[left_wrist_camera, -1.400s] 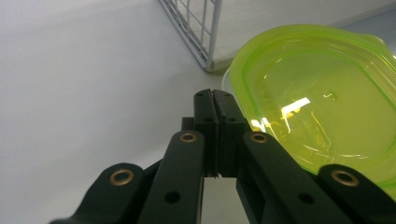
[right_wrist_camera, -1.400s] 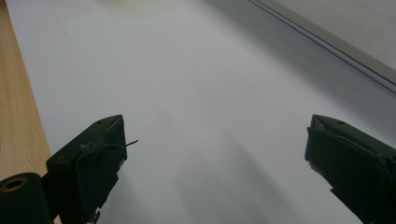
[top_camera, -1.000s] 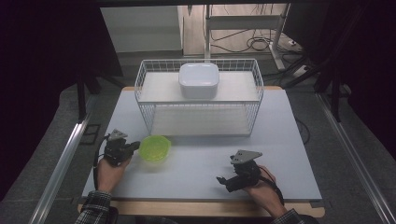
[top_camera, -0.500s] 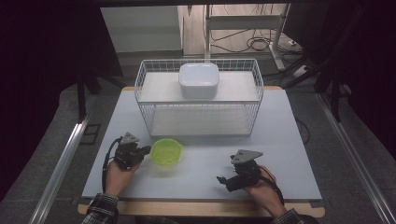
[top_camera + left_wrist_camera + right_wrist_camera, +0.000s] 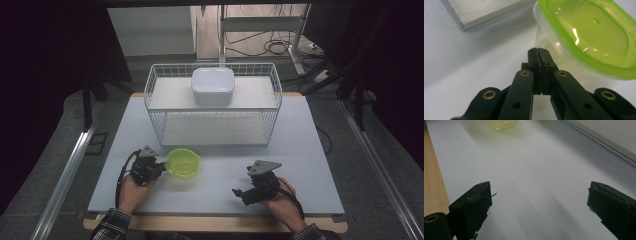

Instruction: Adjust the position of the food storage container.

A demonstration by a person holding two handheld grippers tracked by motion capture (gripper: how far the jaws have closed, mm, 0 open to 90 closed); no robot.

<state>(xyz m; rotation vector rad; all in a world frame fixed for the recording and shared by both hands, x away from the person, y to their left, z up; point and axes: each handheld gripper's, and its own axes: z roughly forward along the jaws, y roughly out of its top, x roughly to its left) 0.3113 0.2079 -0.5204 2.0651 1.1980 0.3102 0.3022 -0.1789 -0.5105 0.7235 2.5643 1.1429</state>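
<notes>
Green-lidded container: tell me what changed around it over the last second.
The left gripper, jaws shut with nothing between them, has pushed the green-lidded container rightward across the white table, toward the middle. The right gripper stayed put with open jaws. The wire basket and the white box on it have not moved.

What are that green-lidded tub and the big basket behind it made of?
Tub: likely plastic, with a see-through body and a glossy, translucent green lid that catches highlights. Basket: looks like white-coated metal wire, an open grid of thin rods.
</notes>
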